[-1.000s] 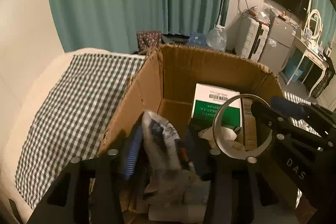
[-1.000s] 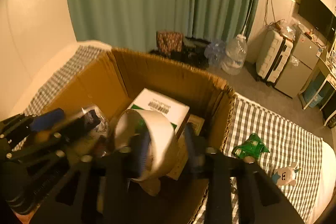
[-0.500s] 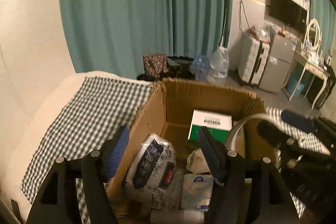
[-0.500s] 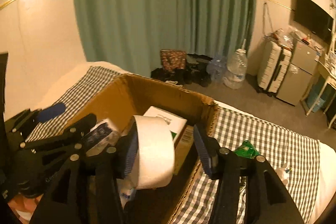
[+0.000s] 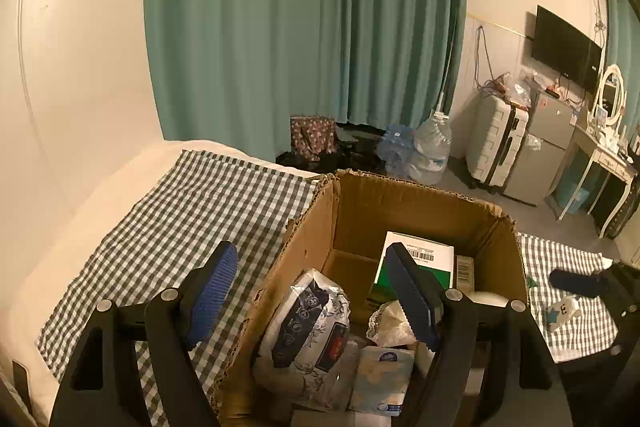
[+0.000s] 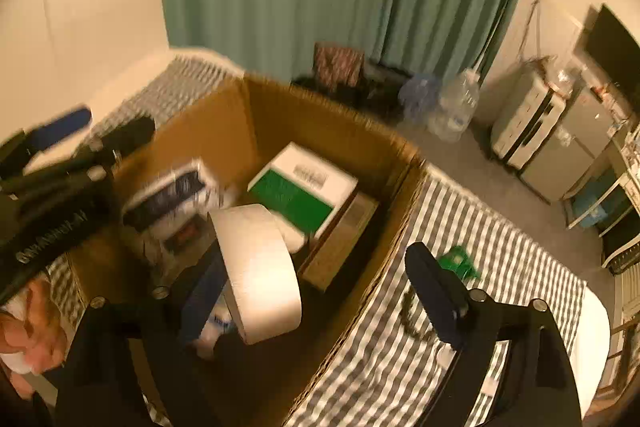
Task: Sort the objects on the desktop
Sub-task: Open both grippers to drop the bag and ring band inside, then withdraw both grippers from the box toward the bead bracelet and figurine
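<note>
One cardboard box [image 5: 352,203] on the checked bed [image 5: 192,203], holding one tape roll [image 6: 256,267], one green-white carton [image 6: 304,187], one patterned pouch [image 5: 308,319]. Left gripper [image 5: 316,299] jaws opening, empty, straddling box wall. Right gripper [image 6: 320,287] jaws opening, roll loose against one pad.

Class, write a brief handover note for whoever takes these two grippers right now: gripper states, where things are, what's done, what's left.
Left gripper: opening, nothing between the fingers; pouch lies in the box.
Right gripper: opening; tape roll against its left finger, not clamped, over the box.
Done: pouch, green-white carton boxed.
Left: green packet and small white toy on the checked cloth.
</note>
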Action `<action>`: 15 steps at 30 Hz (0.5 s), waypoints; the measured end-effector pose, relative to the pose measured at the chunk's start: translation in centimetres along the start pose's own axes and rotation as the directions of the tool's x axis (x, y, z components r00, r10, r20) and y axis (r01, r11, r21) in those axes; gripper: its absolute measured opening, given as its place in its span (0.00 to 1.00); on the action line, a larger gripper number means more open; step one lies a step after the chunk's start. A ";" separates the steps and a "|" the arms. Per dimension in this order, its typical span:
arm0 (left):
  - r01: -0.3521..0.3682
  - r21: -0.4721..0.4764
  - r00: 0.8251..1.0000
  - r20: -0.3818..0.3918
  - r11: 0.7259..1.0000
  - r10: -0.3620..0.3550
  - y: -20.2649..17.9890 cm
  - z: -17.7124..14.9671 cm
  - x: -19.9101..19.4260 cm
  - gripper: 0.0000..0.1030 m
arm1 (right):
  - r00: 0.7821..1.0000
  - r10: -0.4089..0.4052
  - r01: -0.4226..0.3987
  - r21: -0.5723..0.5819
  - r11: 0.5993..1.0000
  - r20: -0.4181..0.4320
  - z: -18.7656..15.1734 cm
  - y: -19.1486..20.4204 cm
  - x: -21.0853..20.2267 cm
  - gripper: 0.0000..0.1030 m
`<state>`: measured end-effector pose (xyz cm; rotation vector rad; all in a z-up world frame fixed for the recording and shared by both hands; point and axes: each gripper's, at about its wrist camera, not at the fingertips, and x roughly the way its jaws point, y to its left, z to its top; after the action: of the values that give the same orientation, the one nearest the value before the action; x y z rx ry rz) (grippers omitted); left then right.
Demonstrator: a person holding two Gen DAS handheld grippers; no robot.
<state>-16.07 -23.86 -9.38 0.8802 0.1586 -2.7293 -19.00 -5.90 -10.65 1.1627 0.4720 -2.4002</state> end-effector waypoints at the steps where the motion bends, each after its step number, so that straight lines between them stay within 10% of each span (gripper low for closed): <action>1: 0.001 0.000 1.000 0.002 1.000 -0.001 0.0 0.0 -0.1 0.77 | 1.000 0.006 -0.006 -0.004 1.000 -0.029 -0.2 0.1 0.5 0.87; 15: 0.010 0.005 1.000 0.009 1.000 -0.010 -0.4 0.0 -0.4 0.77 | 0.971 0.063 -0.063 0.008 0.998 -0.231 -0.9 0.4 2.8 0.89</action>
<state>-15.88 -23.39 -9.15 0.8710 0.1547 -2.7433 -19.81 -6.44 -13.47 1.4443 0.4993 -2.2215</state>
